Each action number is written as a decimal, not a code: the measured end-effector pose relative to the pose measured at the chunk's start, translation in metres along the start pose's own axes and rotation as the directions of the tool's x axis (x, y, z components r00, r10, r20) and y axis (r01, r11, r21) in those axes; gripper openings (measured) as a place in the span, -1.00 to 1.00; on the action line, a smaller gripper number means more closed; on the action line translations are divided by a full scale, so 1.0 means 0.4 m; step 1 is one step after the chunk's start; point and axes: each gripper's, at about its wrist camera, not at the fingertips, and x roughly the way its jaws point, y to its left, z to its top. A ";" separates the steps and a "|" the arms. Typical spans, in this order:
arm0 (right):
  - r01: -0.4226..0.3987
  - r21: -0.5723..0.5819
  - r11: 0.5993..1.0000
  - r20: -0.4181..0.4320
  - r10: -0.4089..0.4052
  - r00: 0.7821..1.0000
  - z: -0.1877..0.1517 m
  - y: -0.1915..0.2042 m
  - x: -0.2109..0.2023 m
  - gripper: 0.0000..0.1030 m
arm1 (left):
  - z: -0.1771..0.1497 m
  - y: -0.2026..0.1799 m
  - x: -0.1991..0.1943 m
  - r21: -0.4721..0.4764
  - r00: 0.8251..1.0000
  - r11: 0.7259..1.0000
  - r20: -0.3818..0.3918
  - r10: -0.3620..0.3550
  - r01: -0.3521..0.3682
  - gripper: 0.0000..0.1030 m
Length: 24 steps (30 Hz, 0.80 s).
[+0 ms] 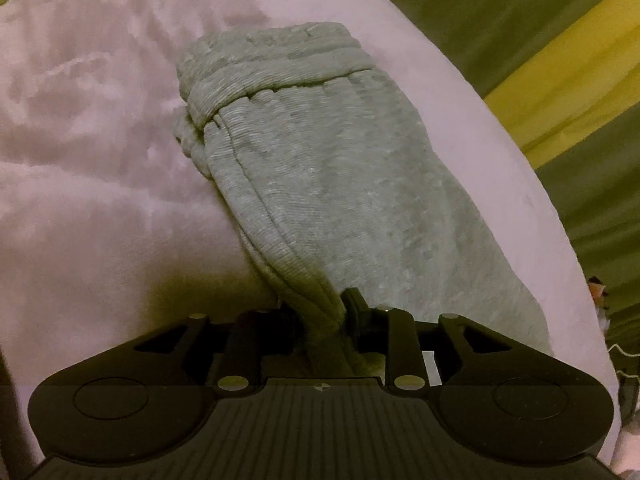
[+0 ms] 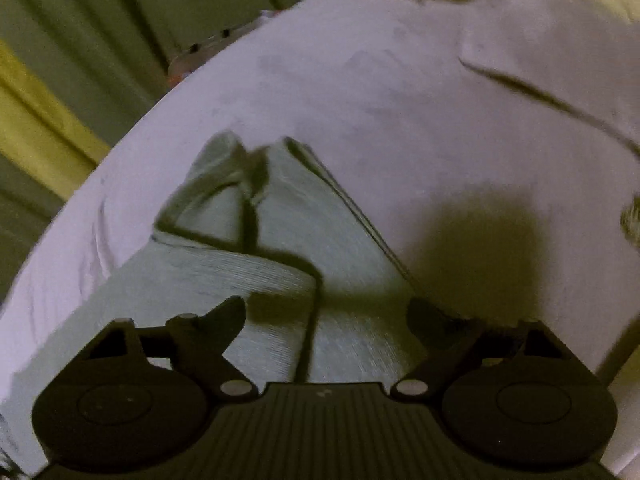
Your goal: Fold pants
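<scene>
While left fingers (image 1: 352, 300) pinch the pants (image 1: 320, 168), wide right fingers (image 2: 236, 312) hover above them.

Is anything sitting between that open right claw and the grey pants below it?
Nothing visible. The right gripper hangs open directly over the grey pants, bare cloth between its fingers. The left gripper already pinches a bunched fold.

No text, label, brand, number or sign can be read in either wrist view.
</scene>
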 end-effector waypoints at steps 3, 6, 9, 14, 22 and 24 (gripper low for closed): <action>-0.080 0.089 0.993 -0.046 0.084 0.995 -0.012 -0.022 0.031 0.20 | -0.004 0.005 -0.006 -0.015 1.000 1.000 0.008 0.005 -0.005 -0.42; -0.123 0.091 0.988 -0.060 0.129 0.990 -0.033 -0.003 0.060 -0.34 | -0.005 0.003 -0.009 -0.031 1.000 0.999 0.015 0.010 -0.010 -0.41; -0.153 0.101 0.983 -0.055 0.159 0.986 -0.037 0.018 0.066 -0.91 | -0.008 -0.002 -0.019 -0.024 1.000 1.000 0.022 0.016 -0.016 -0.38; -0.169 0.103 0.980 0.104 0.158 0.982 -0.044 0.013 -0.036 -0.93 | -0.004 0.009 -0.028 -0.030 0.999 0.999 0.033 0.022 -0.021 -0.36; -0.088 0.168 0.982 0.180 0.057 0.982 -0.106 -0.032 -0.130 -0.93 | 0.000 0.031 -0.025 -0.065 0.999 0.997 0.036 0.039 -0.037 -0.30; -0.022 0.167 0.986 0.182 -0.009 0.983 -0.129 -0.034 -0.141 -0.93 | 0.002 0.037 -0.028 -0.068 0.998 0.997 0.041 0.050 -0.047 -0.29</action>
